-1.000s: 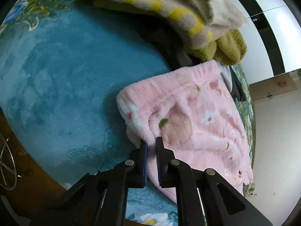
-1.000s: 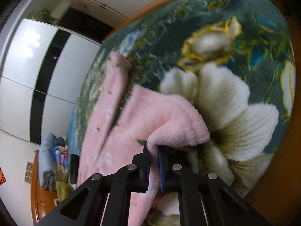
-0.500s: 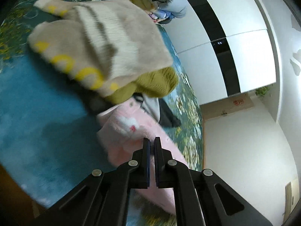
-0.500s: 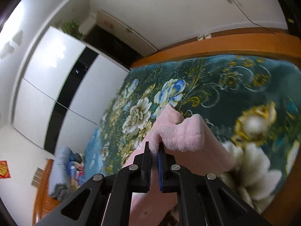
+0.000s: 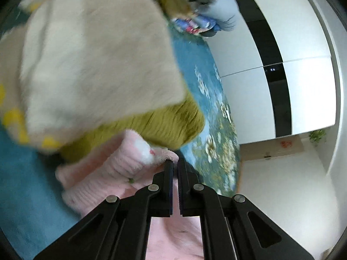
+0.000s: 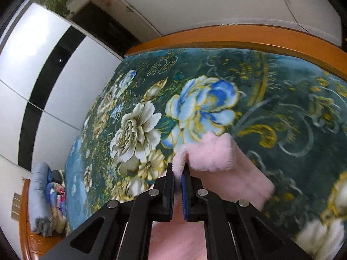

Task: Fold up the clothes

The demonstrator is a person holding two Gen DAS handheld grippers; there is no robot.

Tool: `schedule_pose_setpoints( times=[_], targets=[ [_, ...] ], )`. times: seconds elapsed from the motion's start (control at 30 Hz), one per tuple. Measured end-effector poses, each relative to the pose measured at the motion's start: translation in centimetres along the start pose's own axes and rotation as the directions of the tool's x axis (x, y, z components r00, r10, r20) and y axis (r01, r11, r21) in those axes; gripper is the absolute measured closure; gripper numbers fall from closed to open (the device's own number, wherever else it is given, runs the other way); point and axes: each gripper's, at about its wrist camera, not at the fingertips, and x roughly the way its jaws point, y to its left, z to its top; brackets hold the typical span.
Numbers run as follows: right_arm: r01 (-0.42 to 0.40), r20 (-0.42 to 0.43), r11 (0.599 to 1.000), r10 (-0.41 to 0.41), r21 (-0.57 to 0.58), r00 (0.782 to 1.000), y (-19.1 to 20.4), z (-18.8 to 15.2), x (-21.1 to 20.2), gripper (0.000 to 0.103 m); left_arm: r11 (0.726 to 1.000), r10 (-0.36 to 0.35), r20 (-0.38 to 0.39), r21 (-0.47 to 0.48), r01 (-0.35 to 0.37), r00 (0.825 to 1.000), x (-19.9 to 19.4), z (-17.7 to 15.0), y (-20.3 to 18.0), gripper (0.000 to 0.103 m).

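- The pink fleece garment (image 6: 208, 158) is lifted above the flowered blanket (image 6: 271, 99), just below a beige sweater (image 5: 91, 60).
- The right gripper (image 6: 177, 173) is clamped on its folded edge.
- The left gripper (image 5: 175, 164) is pinched on its cuff.

We see the fluffy pink garment (image 5: 121, 169) lifted off the bed at six o'clock, its bunched edge (image 6: 208, 156) folded over.

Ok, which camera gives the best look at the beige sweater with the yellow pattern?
The left wrist view: the beige sweater fills its upper left, blurred, lying on an olive knit above the pink fleece garment. The right wrist view shows none of it.
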Motion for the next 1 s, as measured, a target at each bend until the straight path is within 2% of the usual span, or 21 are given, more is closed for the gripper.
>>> schedule_pose_setpoints(
  times=[0.1,0.2,0.37,0.4,0.43,0.47,0.5,0.53,0.67,0.73,0.77,0.83,0.9,1.0],
  targets=[
    [0.035,-0.020,0.999,-0.036,-0.039,0.999,0.9,0.3,3.2,0.097,0.998,0.056,0.015,0.041,-0.057,0.998,2.5,0.4,-0.8,0.100],
    [0.067,-0.048,0.997,-0.069,-0.049,0.996,0.9,0.1,5.9,0.095,0.983,0.154,0.035,0.093,-0.157,0.987,4.8,-0.1,-0.7,0.100],
    [0.040,-0.072,0.997,-0.045,-0.068,0.996,0.6,0.1,7.5,0.090,0.961,0.234,0.037,0.145,-0.237,0.971,6.6,-0.5,0.2,0.100],
    [0.031,-0.071,0.997,-0.036,-0.075,0.997,0.6,0.1,7.5,0.087,0.957,0.244,0.035,0.154,-0.247,0.969,6.9,-0.5,0.3,0.100],
    [0.014,-0.067,0.996,-0.020,-0.084,0.998,0.6,0.1,7.2,0.076,0.954,0.250,0.026,0.166,-0.251,0.968,7.1,-0.5,0.2,0.098],
    [-0.012,-0.060,0.995,0.007,-0.096,0.998,0.6,0.2,6.5,0.065,0.952,0.249,0.012,0.181,-0.247,0.969,7.3,-0.6,0.0,0.094],
    [-0.036,-0.047,0.993,0.032,-0.108,0.998,0.7,0.2,5.6,0.042,0.952,0.242,-0.005,0.194,-0.237,0.970,7.5,-0.7,-0.3,0.091],
    [-0.060,-0.035,0.991,0.057,-0.121,0.998,0.8,0.2,4.7,0.037,0.953,0.232,-0.021,0.206,-0.222,0.973,7.5,-0.8,-0.6,0.085],
    [-0.139,0.031,0.975,0.147,-0.175,0.989,0.6,-0.1,0.0,0.036,0.960,0.129,-0.071,0.261,-0.106,0.989,4.8,-1.7,-1.3,0.070],
    [-0.152,0.068,0.972,0.167,-0.182,0.984,-0.3,-0.6,-2.6,0.032,0.946,0.080,-0.082,0.321,-0.049,0.993,2.2,-2.8,-1.1,0.065],
    [-0.160,0.078,0.972,0.175,-0.173,0.981,-1.3,-1.1,-3.6,0.031,0.939,0.073,-0.085,0.343,-0.040,0.994,1.1,-3.4,-0.6,0.058],
    [-0.165,0.061,0.976,0.175,-0.139,0.983,-3.5,-2.4,-4.4,0.029,0.931,0.093,-0.088,0.361,-0.055,0.992,-0.3,-4.5,1.0,0.053],
    [-0.155,0.025,0.982,0.158,-0.105,0.987,-5.7,-4.0,-4.4,0.029,0.927,0.119,-0.097,0.368,-0.075,0.988,-1.6,-5.7,3.0,0.052],
    [-0.112,-0.039,0.992,0.110,-0.056,0.993,-8.6,-6.6,-3.5,0.029,0.940,0.166,-0.148,0.322,-0.111,0.975,-3.1,-7.1,7.6,0.051]
  ],
)
